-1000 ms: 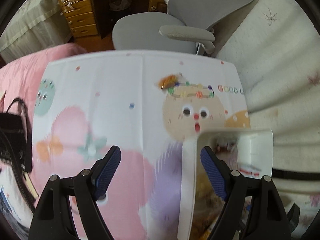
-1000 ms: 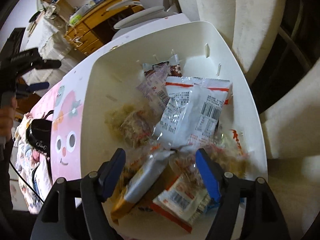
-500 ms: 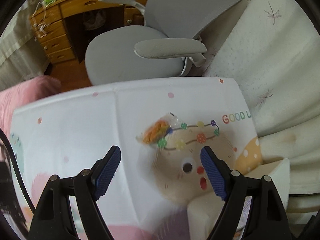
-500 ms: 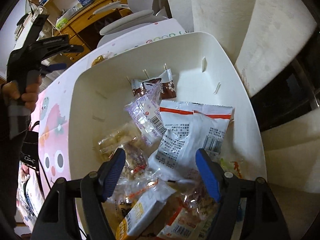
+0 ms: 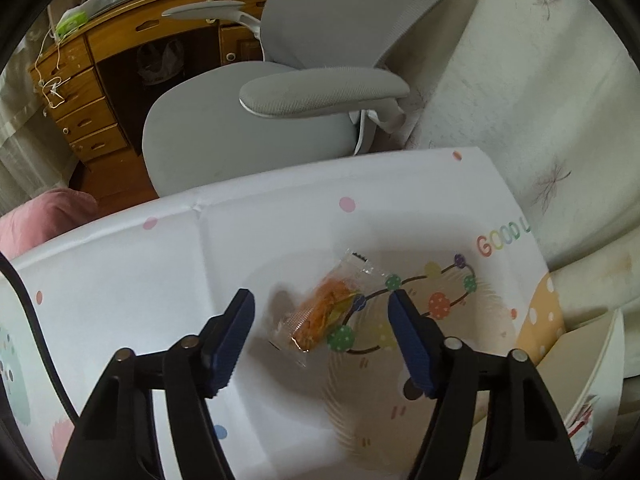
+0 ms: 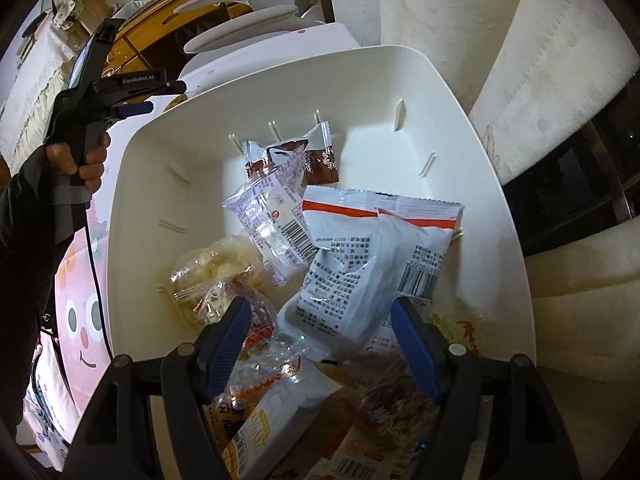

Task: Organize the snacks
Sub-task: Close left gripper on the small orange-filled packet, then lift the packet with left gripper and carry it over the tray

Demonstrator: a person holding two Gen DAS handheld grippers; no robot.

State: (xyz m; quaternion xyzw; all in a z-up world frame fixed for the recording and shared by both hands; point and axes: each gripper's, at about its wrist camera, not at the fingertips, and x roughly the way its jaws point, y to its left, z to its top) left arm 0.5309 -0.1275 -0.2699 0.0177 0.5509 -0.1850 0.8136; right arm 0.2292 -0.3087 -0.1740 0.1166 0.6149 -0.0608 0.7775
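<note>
Left gripper (image 5: 320,338) has dropped toward the orange snack packet (image 5: 324,314) near the mat's (image 5: 240,248) far edge, jaws closing around it, not gripping; next: clamp, carry to bin (image 6: 460,120); right gripper (image 6: 320,338) released.

Small clear-wrapped snack (image 5: 322,312) with orange contents, lying flat and diagonal, centre of the left wrist frame, alone on the cartoon-print mat. White bin (image 6: 496,184) fills the right wrist frame, holding piled packets: white bag with red stripe (image 6: 372,264) centre-right, purple-print packet (image 6: 276,216) centre, brown wrapper (image 6: 320,156) upper centre, clear bags lower left.
</note>
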